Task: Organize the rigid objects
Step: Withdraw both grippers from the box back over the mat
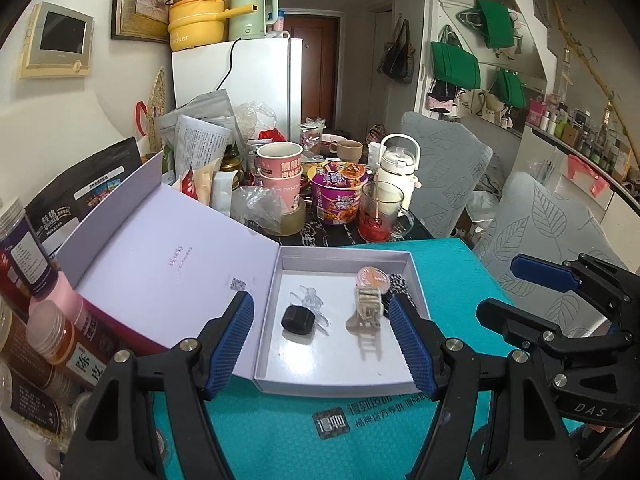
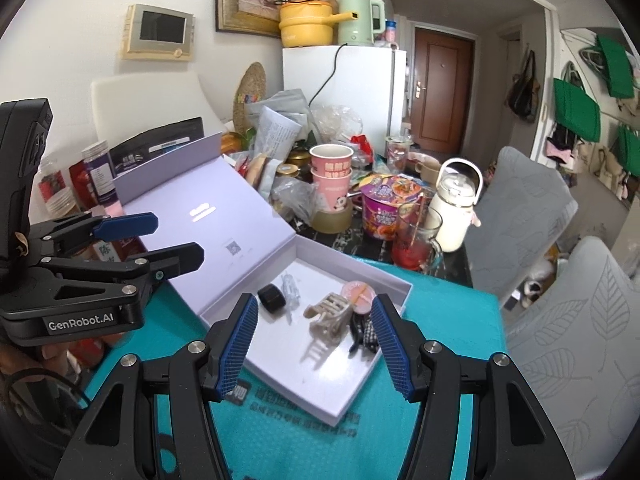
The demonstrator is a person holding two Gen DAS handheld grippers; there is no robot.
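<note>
Both the left tool (image 1: 322,342) and the right tool (image 2: 314,346) hover spread and empty just before the white box (image 1: 344,388), where the beige hair clip (image 1: 366,312) lies beside the black ring (image 1: 297,319), so the lid should probably be closed gently

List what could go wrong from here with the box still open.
1. The lid lies flat beside stacked jars; swinging it shut may catch or tip them.
2. The beige hair clip stands tall in the tray and leans on the pink disc; the lid might press on it and not close fully.
3. The glass mug stands just behind the tray; a push on the box could knock it.
Both grippers, left and right, are open and empty.
</note>
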